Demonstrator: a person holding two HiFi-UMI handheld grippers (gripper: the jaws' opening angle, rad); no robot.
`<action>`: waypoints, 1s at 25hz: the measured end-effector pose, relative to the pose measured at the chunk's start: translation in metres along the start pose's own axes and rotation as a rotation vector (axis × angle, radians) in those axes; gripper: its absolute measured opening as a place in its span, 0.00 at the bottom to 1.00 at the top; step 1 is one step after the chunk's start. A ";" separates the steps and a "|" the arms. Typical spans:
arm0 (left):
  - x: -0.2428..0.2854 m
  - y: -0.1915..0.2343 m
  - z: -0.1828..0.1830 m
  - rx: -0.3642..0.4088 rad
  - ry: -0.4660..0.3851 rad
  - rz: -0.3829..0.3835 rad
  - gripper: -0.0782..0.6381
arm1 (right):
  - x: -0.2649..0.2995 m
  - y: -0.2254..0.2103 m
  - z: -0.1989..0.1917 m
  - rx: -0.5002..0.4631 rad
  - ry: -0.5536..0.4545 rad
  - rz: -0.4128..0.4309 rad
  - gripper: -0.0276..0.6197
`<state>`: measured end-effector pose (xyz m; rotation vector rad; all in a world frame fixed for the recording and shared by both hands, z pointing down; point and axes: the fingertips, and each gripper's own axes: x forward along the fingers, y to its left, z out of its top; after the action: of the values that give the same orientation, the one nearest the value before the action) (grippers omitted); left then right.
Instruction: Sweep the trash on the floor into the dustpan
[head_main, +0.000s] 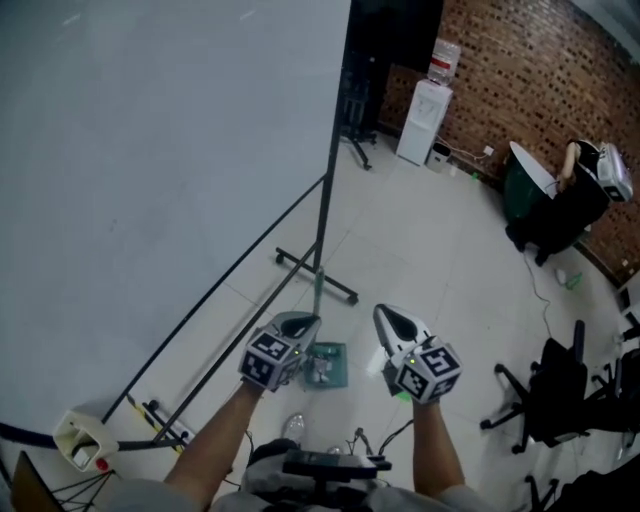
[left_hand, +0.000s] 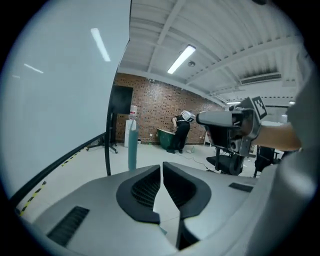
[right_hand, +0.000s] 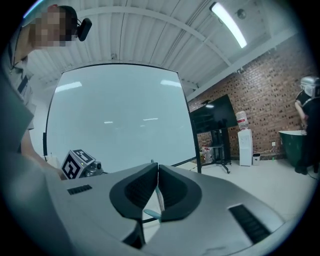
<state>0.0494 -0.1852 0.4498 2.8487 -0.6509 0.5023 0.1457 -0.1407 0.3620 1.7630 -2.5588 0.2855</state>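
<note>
The dustpan (head_main: 330, 365) sits on the pale floor (head_main: 420, 230), just ahead of me and between my two grippers as the head view frames them. It is teal, and something pale lies in it, too small for me to make out. Its teal handle (head_main: 318, 292) stands upright from it, close to the wheeled foot of the whiteboard (head_main: 150, 150).

Only the head view shows the pan itself. The left gripper view catches just the handle (left_hand: 132, 145), a teal post ahead and to the left of the jaws. The right gripper view shows no pan at all.

My left gripper (head_main: 298, 322) is above the pan's left side. In its own view (left_hand: 161, 167) the jaws are clenched tip to tip with nothing between them. That view also shows my right gripper (left_hand: 202, 119) from the side, which the right gripper view cannot do.

My right gripper (head_main: 385, 315) is to the right of the pan. In its own view (right_hand: 157, 167) the jaws are closed too. A thin pale strip (right_hand: 160, 200) shows through the gap below the tips. I cannot tell what it is or whether the jaws touch it. The same view shows the marker cube (right_hand: 77, 164) of my left gripper low at the left.

Further off, a person (head_main: 575, 195) leans over a green bin (head_main: 525, 195) by the brick wall (head_main: 540, 70). A water cooler (head_main: 425, 120) stands along that wall. A black office chair (head_main: 550, 385), at my right, appears clearly only in the head view.
</note>
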 end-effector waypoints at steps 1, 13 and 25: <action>-0.003 -0.007 0.006 -0.001 -0.017 0.006 0.13 | -0.006 0.003 0.001 -0.009 0.000 -0.001 0.04; -0.042 -0.082 0.043 -0.011 -0.100 0.107 0.11 | -0.059 0.055 0.015 -0.041 -0.027 0.204 0.04; -0.059 -0.111 0.051 -0.025 -0.143 0.150 0.11 | -0.089 0.068 0.018 -0.054 -0.055 0.252 0.04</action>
<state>0.0630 -0.0760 0.3708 2.8456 -0.8950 0.3106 0.1161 -0.0382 0.3239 1.4508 -2.8003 0.1721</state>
